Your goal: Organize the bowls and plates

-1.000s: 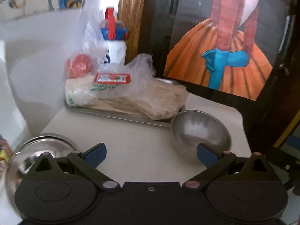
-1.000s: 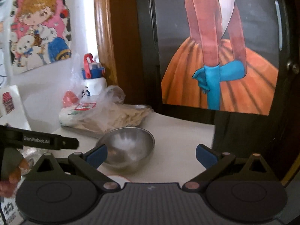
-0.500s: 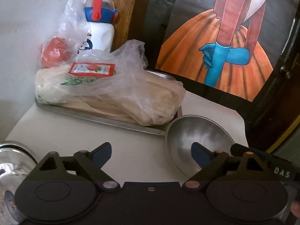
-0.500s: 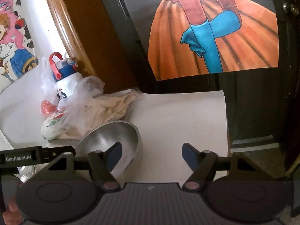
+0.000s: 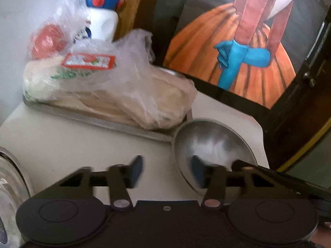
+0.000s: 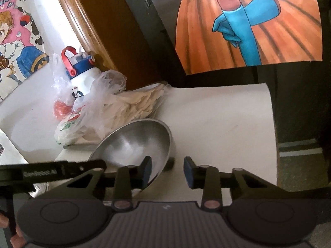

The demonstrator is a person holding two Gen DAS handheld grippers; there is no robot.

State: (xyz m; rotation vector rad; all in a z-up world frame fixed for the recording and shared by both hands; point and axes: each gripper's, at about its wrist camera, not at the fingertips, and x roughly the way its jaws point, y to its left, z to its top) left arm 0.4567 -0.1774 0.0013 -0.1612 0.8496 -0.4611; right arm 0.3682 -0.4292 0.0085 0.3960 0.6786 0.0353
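Two grippers flank one steel bowl [image 6: 136,142] on the white table [image 6: 217,124]. At far left a second shiny vessel [image 5: 12,186] is cut off by the frame (bowl or plate, unclear). The left gripper [image 5: 167,171] has just been closing; its right pad overlaps the bowl's rim, contact uncertain. The right gripper [image 6: 166,170] has also been closing, jaws astride the tilted rim with a gap showing, grip unconfirmed.

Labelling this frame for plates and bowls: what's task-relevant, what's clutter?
Job:
- steel bowl, rim between both grippers' jaws
- left gripper
- right gripper
- second steel dish, far left edge
- steel tray

Clutter:
- plastic bag on the tray
- water bottle
- poster
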